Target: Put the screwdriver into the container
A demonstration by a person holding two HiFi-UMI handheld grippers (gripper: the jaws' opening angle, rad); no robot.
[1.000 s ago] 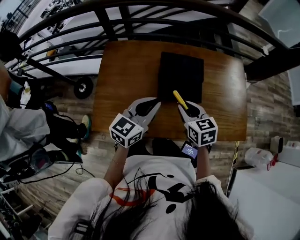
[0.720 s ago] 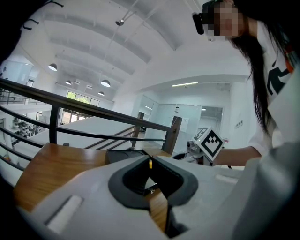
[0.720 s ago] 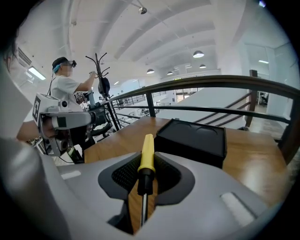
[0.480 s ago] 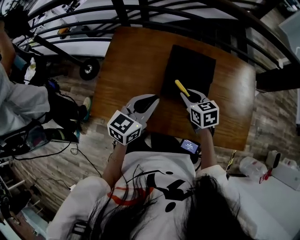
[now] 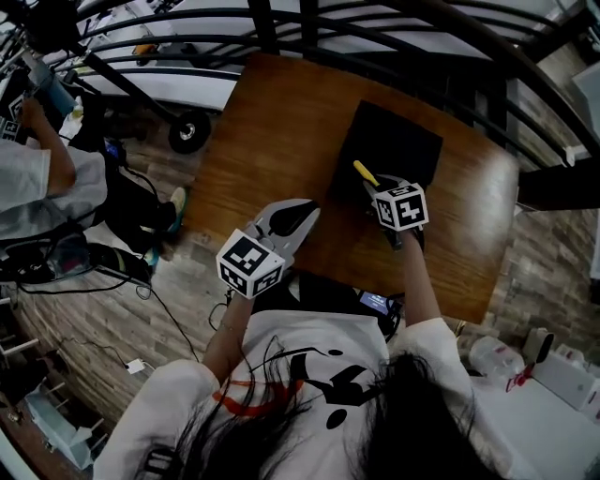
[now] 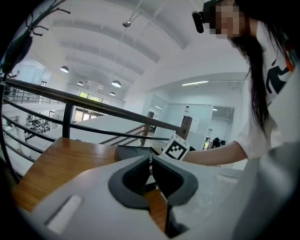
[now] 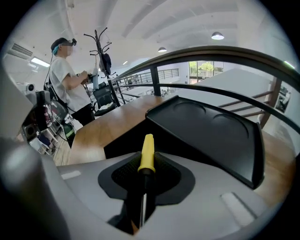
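On the brown wooden counter [image 5: 272,122], toward its far right side, lay a shallow black plastic container [image 5: 398,141] with round recesses moulded in its floor. Right tongs [image 7: 146,164] were clamped on a yellow-handled screwdriver [image 7: 147,150], the dark pads gripping it where the handle met the metal shaft. The handle projected forward past the tips and pointed toward the container. Seen from above, the handle's end lay over the container's near left edge; whether it touched the container could not be determined. Left tongs [image 5: 302,208] were closed together with nothing between them, held over the counter's near edge, left of the container and apart from it. A black metal railing [image 5: 309,28] ran beyond the counter's far side. A second person in a white shirt [image 7: 63,75] stood well apart from the counter, beside a coat stand [image 7: 101,42].
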